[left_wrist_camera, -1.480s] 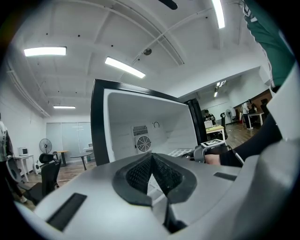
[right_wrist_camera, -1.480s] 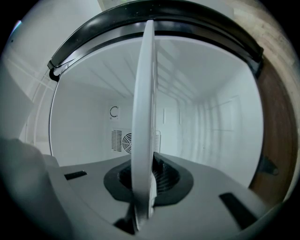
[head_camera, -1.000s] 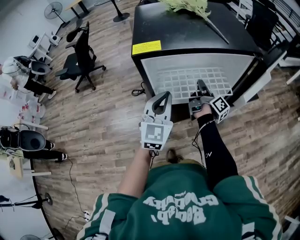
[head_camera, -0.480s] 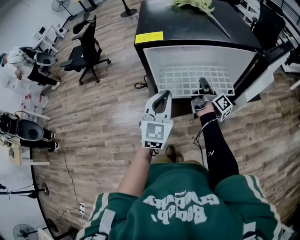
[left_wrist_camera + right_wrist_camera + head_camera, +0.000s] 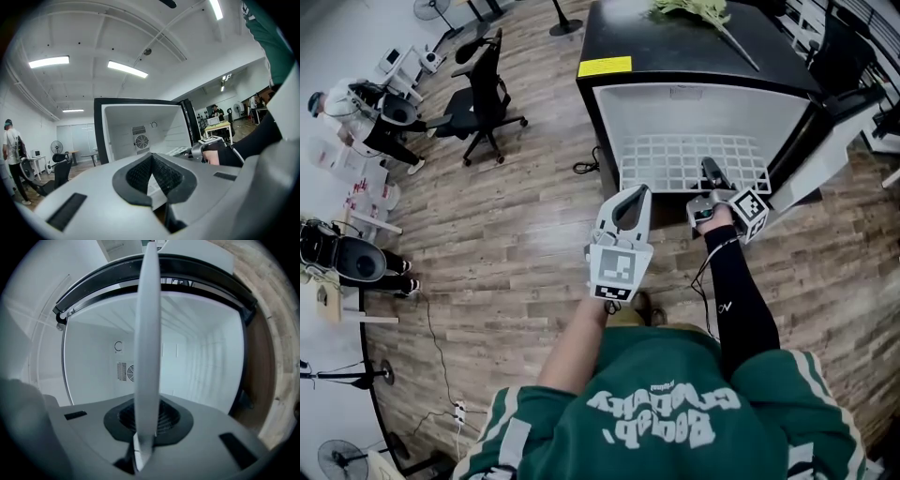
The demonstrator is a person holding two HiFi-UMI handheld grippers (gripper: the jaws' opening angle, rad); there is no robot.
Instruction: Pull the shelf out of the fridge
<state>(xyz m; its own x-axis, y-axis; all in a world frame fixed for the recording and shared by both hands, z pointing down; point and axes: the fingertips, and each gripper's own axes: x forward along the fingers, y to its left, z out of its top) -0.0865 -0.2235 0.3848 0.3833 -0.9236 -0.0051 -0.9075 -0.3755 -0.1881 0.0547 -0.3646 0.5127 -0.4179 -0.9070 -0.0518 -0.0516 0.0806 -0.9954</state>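
Shelf (image 5: 675,161) is clamped edge-on by the nearly closed right hand-held gripper (image 5: 710,172).

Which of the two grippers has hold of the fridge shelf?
The right gripper: its jaws are clamped on the front edge of the white shelf. The left gripper is shut on nothing, out in front of the fridge.

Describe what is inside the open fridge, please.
Inside the fridge is a white wire shelf, its front edge clamped by the right gripper. A round fan vent sits on the back wall. The space under the shelf is covered from view.
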